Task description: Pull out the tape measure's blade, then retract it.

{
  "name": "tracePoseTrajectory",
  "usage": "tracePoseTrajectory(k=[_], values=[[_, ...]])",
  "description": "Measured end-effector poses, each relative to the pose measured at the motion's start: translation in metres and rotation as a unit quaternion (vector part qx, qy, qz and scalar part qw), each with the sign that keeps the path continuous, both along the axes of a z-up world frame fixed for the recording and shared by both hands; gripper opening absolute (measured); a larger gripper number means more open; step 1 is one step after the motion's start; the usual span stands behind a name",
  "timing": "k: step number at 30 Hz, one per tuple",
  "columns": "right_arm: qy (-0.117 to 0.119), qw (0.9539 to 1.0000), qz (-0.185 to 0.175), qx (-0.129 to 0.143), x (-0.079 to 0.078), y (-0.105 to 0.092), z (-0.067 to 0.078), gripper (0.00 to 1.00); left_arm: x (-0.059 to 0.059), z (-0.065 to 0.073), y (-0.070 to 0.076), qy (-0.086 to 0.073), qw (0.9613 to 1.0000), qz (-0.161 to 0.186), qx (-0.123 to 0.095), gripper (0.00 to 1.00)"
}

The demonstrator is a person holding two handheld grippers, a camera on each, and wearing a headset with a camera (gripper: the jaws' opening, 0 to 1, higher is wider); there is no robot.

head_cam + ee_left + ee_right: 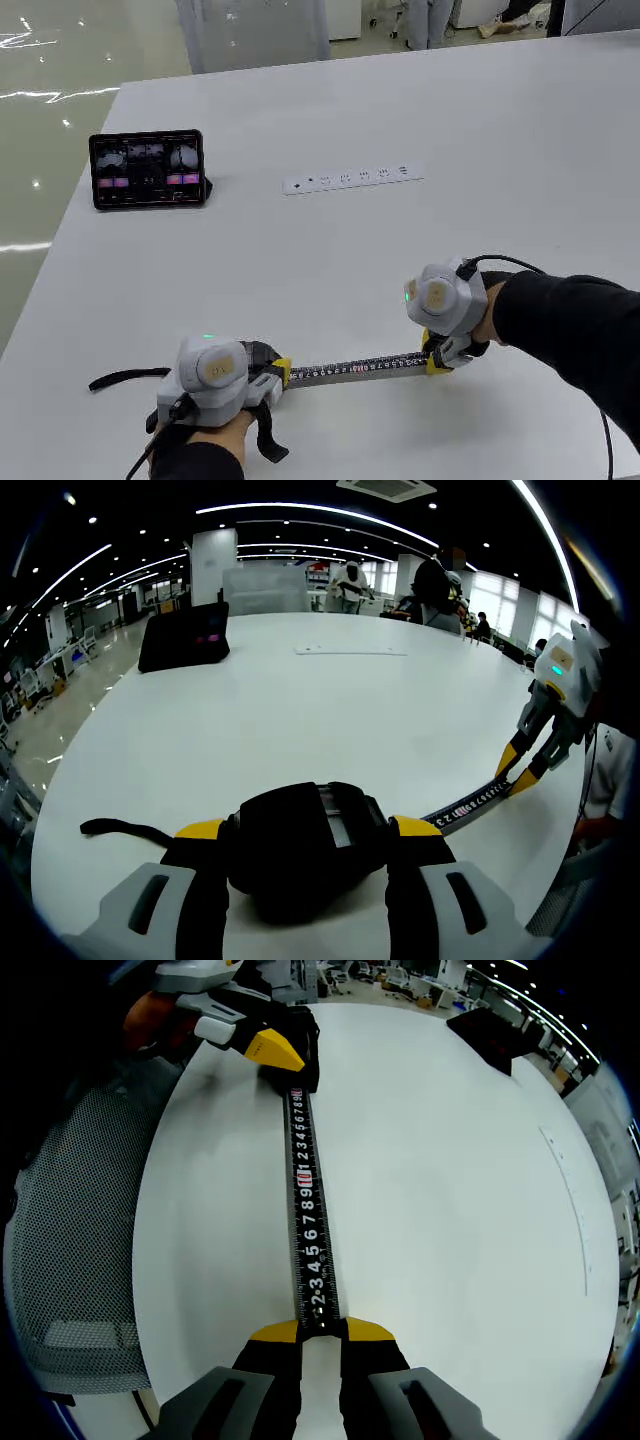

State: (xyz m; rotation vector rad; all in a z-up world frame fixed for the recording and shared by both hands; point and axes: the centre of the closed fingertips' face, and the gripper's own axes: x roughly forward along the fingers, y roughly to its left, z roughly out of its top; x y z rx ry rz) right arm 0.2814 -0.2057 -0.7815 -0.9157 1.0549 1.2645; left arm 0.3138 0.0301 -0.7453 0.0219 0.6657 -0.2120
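While the left gripper (275, 376) sits low on the big white table (400, 120), its yellow-tipped jaws pinch the black, rounded tape measure (305, 860) from both sides. The tape measure rests on the table near the front edge, on the left side in the head view. A thin black strap (125, 378) comes off it and lies flat on the table, going out to the left.

A long, dark blade with white numbers (303, 1190) sticks out of the tape measure. It runs straight over the table top to the right gripper (320, 1332). The right gripper's yellow-tipped jaws are pressed close together on the far end of the blade and pinch it there. One red mark shows about halfway along the blade in the right gripper view.

In the head view the two grippers are well apart, with the blade stretched between them. A hand in a dark sleeve holds each gripper. A small green light glows on each one.

Farther back on the table, on the left, a black flat tablet with a lit screen (147, 169) stands tilted up. To the right of it, a long white power strip (350, 179) lies flat. Both are well apart from the tape measure
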Motion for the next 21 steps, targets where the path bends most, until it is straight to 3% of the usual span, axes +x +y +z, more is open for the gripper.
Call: tracePoseTrajectory(k=[21], values=[[0.001,0.9999,0.005,0.012,0.0008,0.0069,-0.0012,0.1,-0.0002,-0.0004,-0.001,0.0,1.0,0.0,-0.003,0.59]])
